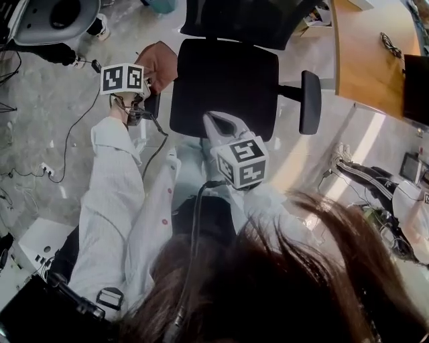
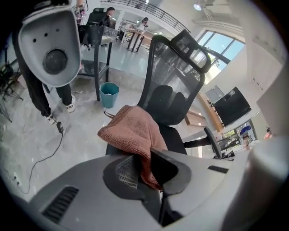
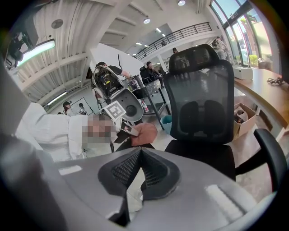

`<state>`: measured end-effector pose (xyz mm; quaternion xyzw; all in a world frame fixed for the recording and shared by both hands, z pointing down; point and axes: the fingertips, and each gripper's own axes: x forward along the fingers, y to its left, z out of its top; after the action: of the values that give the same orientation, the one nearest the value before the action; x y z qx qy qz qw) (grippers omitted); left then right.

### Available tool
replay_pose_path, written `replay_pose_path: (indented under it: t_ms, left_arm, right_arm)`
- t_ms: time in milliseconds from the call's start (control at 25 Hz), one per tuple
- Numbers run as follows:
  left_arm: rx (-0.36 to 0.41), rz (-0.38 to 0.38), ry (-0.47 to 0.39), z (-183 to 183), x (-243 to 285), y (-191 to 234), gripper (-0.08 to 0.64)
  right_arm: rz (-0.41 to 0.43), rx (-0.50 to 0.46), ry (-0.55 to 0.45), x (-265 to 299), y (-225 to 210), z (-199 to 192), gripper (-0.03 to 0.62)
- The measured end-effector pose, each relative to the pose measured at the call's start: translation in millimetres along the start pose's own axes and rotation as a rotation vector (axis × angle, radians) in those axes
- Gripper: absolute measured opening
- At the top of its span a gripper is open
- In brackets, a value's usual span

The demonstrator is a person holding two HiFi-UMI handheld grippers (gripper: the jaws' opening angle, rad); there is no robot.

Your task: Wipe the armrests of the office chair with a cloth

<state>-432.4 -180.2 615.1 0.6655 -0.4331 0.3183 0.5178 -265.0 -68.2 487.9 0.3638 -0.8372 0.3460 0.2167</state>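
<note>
A black mesh office chair (image 1: 224, 87) stands in front of me. My left gripper (image 1: 146, 84) is shut on a brown cloth (image 1: 159, 61), which drapes over the chair's left armrest (image 1: 153, 105). In the left gripper view the cloth (image 2: 133, 131) hangs bunched between the jaws, and most of that armrest is hidden under it. The right armrest (image 1: 310, 102) is bare. My right gripper (image 1: 210, 118) hovers over the seat's front edge, shut with nothing in it. In the right gripper view the cloth (image 3: 143, 134) shows left of the chair back (image 3: 203, 99).
A wooden desk (image 1: 365, 53) curves along the right with a dark monitor (image 1: 417, 87). A white machine (image 1: 50, 20) stands at the far left, with cables (image 1: 74, 134) on the floor beside it. A teal bin (image 2: 109, 94) sits behind the chair. People are in the background.
</note>
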Motion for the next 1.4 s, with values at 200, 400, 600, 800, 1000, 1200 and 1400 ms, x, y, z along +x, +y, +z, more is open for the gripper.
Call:
replay_pose_path:
  t_ms: [200,400,600,800,1000,1200,1400]
  left_arm:
    - [-0.080,-0.033,-0.017,-45,-19,1,0.043]
    - [-0.178,-0.083,-0.060,-94,-48,-6,0.043]
    - [-0.217,-0.118,-0.071,-140,-69,-10,0.044]
    - [-0.232,-0.099,-0.041,-185,-72,-6,0.043]
    - [-0.242,-0.109,-0.074,-208,-74,-9,0.043]
    - [-0.143,-0.166,-0.141,-190,-96,-22,0.043]
    - [0.003,-0.301,-0.298,-132,-138,-74,0.043]
  right_arm:
    - [0.015,-0.017,-0.006,-3,8,-2,0.002]
    - [0.037,-0.036,-0.027,-12,31,1,0.002]
    - [0.071,-0.066,-0.035,-13,53,2,0.002]
    - [0.094,-0.079,-0.035,-12,70,-3,0.002]
    - [0.092,-0.080,-0.034,-14,76,-7,0.002]
    - [0.056,-0.048,-0.058,-14,78,-5,0.002]
    - [-0.038,0.026,-0.126,-29,59,2,0.002]
